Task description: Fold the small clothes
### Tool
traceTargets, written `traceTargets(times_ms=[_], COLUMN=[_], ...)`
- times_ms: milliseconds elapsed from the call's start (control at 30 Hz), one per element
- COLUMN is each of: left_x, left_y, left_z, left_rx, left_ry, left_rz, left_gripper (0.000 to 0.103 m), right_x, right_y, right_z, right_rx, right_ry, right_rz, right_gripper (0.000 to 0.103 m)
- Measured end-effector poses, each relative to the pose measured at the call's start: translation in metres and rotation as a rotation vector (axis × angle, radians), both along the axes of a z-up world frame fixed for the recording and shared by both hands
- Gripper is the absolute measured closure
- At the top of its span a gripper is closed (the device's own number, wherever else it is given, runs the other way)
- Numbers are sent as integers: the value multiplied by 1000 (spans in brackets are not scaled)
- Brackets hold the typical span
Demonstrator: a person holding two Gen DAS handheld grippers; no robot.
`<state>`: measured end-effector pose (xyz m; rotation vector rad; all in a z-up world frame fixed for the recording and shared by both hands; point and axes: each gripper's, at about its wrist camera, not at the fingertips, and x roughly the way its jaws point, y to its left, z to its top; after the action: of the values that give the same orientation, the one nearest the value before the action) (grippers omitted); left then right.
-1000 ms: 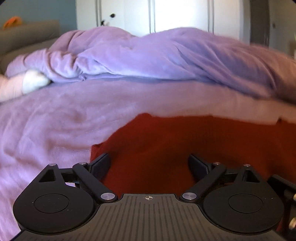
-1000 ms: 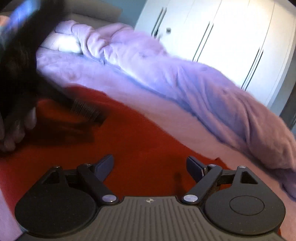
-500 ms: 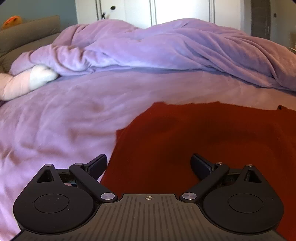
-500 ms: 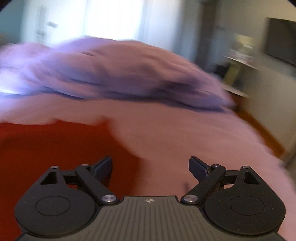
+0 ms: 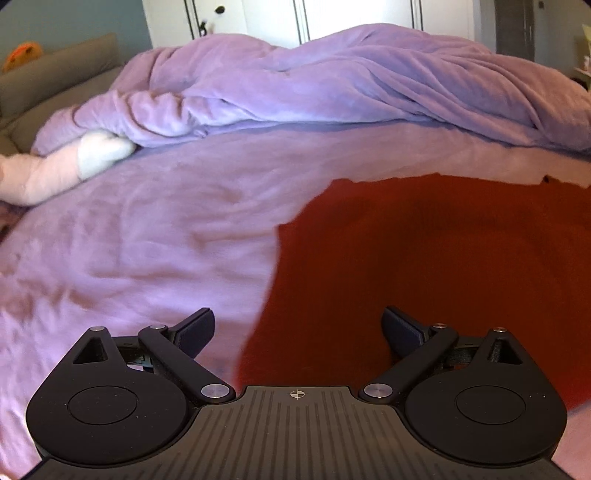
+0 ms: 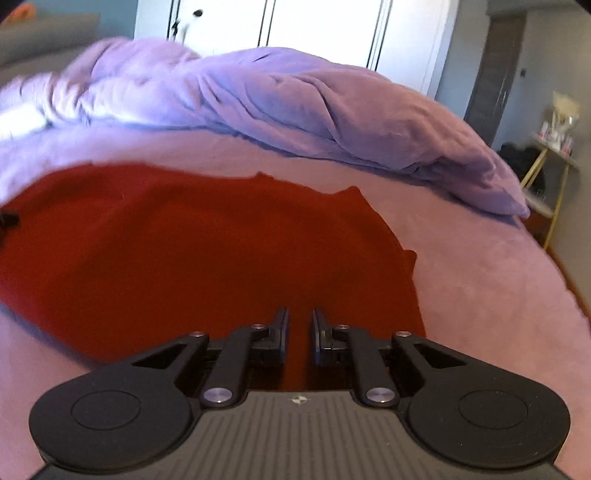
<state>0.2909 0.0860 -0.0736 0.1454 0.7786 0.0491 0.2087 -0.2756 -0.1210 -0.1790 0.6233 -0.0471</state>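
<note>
The right gripper, wide apart a second ago, is closing over the flat red cloth garment, nothing visibly pinched; the left gripper stays spread. Rumpled lilac duvet lies on the pink-sheeted bed before white wardrobe doors.

We hold L gripper w/ jaws wide apart; R gripper jaws closing, narrow gap left, nothing between.

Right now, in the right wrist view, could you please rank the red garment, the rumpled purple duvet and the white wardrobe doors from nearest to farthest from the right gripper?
1. The red garment, spread flat on the bed directly ahead of the right gripper, whose jaws are closing.
2. The rumpled purple duvet, heaped across the bed beyond the garment.
3. The white wardrobe doors, at the back wall behind the duvet.
</note>
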Motion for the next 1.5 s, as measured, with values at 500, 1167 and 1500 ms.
traceTargets(times_ms=[500,1167,1500], left_x=[-20,-24,-36], left_y=[101,90,112], left_z=[-10,-8,-13], left_rx=[-742,-597,-864], left_ry=[166,134,219], left_rz=[103,114,89], left_gripper=[20,83,48], right_x=[-62,-31,-56], right_y=[-44,-52,-14], right_z=[11,16,24], right_rx=[249,363,158], right_ry=[46,46,-38], right_rz=[-256,-296,-253], right_gripper=[83,52,72])
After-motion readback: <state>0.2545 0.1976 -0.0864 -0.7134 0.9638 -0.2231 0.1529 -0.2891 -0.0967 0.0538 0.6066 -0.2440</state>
